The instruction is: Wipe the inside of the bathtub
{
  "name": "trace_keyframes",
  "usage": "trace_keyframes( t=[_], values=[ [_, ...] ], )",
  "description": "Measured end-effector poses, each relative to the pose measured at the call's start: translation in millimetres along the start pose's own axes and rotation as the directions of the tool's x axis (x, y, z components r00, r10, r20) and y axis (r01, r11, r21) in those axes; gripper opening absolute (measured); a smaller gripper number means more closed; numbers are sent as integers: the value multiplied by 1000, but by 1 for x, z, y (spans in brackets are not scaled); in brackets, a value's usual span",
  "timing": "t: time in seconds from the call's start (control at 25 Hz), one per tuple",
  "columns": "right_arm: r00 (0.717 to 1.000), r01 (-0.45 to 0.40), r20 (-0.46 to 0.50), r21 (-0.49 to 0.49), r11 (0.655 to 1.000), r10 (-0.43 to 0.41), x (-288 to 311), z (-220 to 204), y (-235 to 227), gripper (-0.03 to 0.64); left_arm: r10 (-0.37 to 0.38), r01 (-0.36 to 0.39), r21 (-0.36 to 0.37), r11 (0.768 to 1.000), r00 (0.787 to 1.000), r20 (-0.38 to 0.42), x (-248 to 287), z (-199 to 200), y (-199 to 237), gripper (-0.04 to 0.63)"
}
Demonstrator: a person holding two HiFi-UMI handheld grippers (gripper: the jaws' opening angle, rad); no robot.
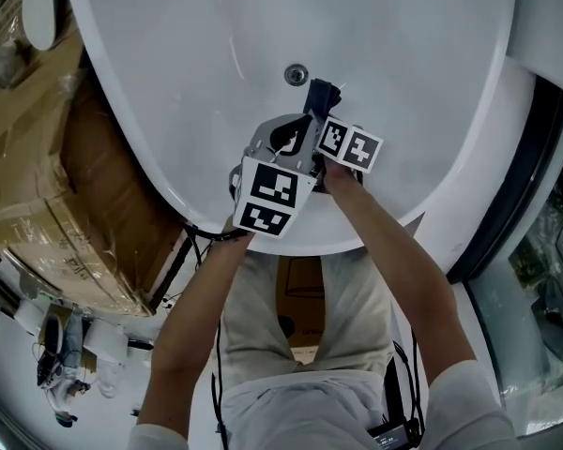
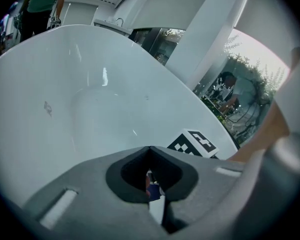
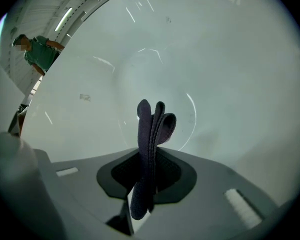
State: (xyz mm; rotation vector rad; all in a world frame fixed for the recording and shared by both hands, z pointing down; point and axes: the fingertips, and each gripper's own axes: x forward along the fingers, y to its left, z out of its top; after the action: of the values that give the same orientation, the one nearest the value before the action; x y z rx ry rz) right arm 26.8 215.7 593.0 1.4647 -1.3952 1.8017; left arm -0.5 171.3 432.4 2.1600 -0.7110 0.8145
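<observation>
dark cloth (image 3: 152, 124) pinched in right tool (image 3: 150, 153), left tool (image 2: 149, 155) closed and empty, both forearms (image 1: 387, 244) outstretched over white bathtub (image 1: 197, 92)

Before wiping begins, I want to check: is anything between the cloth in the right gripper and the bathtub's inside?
Nothing visible. The cloth, held by the right gripper, faces bare bathtub surface; only the drain lies nearby.

Glossy white bathtub (image 1: 216, 82), round drain (image 1: 296, 74) at its bottom; dark folded cloth (image 3: 151, 134) upright in right tool (image 3: 147, 179)
</observation>
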Motion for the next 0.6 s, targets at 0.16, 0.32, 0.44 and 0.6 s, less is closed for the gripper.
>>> trace_keyframes(
  t=[0.16,0.32,0.44,0.6],
  values=[
    [1000,10,12,34,999,-10,23,0,-9,60,-6,6,-11,1000,1000,-5,14,-14,3,0],
    [1000,9,17,45,999,-10,43,2,-7,60,-6,5,-26,1000,1000,-19,28,-28,8,0],
    [999,29,22,69,997,-31,55,6,-13,61,-4,3,-35,999,1000,-19,37,-30,11,0],
    [998,55,34,95,994,-59,66,10,-25,61,-9,8,-36,999,1000,-29,45,-35,14,0]
  ],
)
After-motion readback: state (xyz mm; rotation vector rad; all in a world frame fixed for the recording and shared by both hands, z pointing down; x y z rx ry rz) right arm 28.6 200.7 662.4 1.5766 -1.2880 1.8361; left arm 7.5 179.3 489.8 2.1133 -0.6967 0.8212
